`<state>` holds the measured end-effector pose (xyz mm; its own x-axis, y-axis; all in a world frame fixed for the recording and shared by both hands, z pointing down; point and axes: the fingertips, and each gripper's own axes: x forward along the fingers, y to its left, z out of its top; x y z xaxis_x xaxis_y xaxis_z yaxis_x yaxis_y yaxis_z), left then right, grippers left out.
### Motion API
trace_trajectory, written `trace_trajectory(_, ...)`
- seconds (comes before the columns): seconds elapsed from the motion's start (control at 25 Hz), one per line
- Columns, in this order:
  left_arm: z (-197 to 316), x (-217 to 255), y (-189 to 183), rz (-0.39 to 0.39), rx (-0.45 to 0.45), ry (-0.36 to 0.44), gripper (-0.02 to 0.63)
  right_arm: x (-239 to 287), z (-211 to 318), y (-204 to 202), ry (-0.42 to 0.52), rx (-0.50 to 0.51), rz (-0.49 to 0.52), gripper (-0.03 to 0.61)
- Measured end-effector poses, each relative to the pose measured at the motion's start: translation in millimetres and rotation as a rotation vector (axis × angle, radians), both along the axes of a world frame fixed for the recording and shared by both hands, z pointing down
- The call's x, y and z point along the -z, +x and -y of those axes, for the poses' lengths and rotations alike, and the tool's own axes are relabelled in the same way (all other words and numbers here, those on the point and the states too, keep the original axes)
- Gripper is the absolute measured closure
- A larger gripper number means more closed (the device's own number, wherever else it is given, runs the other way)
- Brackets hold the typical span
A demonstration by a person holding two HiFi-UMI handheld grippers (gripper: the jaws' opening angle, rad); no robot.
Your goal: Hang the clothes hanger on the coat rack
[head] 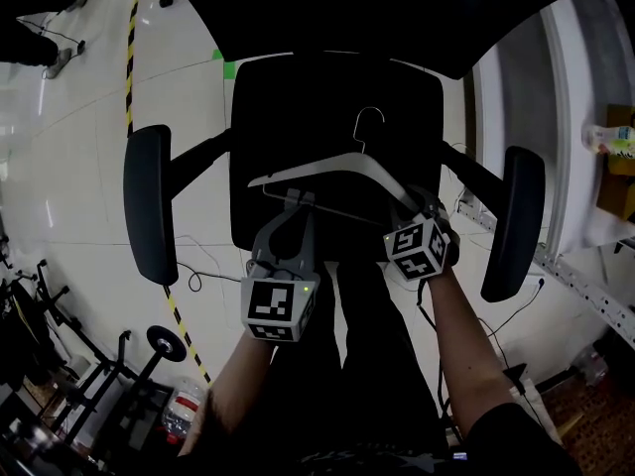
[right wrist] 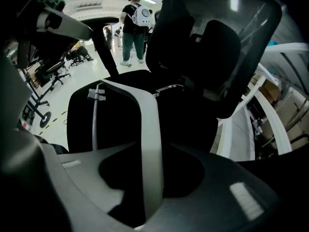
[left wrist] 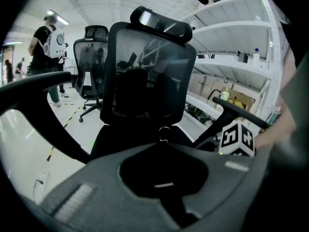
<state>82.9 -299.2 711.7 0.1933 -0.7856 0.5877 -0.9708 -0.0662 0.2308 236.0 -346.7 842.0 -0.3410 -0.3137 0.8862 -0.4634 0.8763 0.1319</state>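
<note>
While I look down, I see one white hanger [head: 317,166] over the seat of one black chair [head: 298,87], between its two armrests [head: 149,201]. I have two tongs. My right tongs [head: 415,209] are pinched on the hanger's right arm. My left tongs [head: 296,204] reach its thin bottom bar, but it is too dark there to tell if they grip it. One person [left wrist: 46,47] with a white backpack stands far behind.

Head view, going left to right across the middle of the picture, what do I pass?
Chair armrest → left gripper → right gripper → second armrest → white shelf. The clothes hanger spans both grippers, so it's left out.
</note>
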Motion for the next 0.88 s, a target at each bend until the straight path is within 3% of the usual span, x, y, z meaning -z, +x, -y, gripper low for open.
trace_trajectory(0.48, -2.3, 76.3, -6.2, 0.037, 0.039, 0.115, 0.609, 92.6, 9.6, -5.3, 0.057, -0.165, 0.173, 0.456)
trace_trajectory(0.88, 3.4, 177.7, -24.6, 0.087, 0.118, 0.268, 0.609, 201.1, 5.3, -18.4, 0.079, -0.138, 0.318, 0.456)
